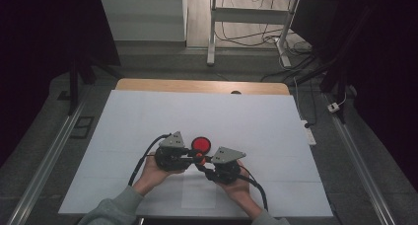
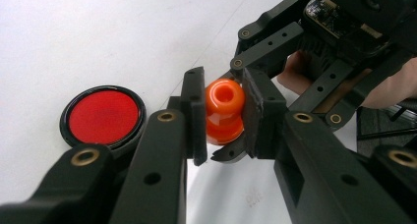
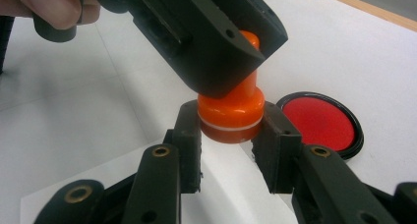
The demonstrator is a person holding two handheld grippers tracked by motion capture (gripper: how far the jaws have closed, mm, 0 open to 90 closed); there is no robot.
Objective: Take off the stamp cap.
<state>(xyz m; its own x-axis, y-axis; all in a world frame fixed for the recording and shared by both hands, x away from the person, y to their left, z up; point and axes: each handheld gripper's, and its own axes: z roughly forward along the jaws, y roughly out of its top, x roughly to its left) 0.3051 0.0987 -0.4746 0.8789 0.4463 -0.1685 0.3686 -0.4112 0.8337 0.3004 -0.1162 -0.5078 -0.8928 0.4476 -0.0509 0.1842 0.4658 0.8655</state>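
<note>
Orange stamp [image 3: 231,108]: glossy moulded plastic, smooth, highlights along its rounded top; a thin white band ringed its base. Red ink pad [image 2: 104,117] at 9 o'clock of it in the left gripper view: matt, faintly mottled red face inside a shiny black plastic rim. Left gripper [image 2: 223,118] and right gripper [image 3: 230,150]: matt black plastic, brass-coloured rivets; pads looked rough. Table cover [image 1: 148,121]: white, matt, paper-like. Wooden edge [image 1: 148,85] at 12 o'clock: pale, smooth.

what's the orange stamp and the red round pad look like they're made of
Orange stamp: probably moulded plastic, smooth and glossy, with soft highlights on its rounded body. Red round pad: matte red surface, perhaps ink-soaked felt or foam, set in a shiny black rim that looks like plastic.
</note>
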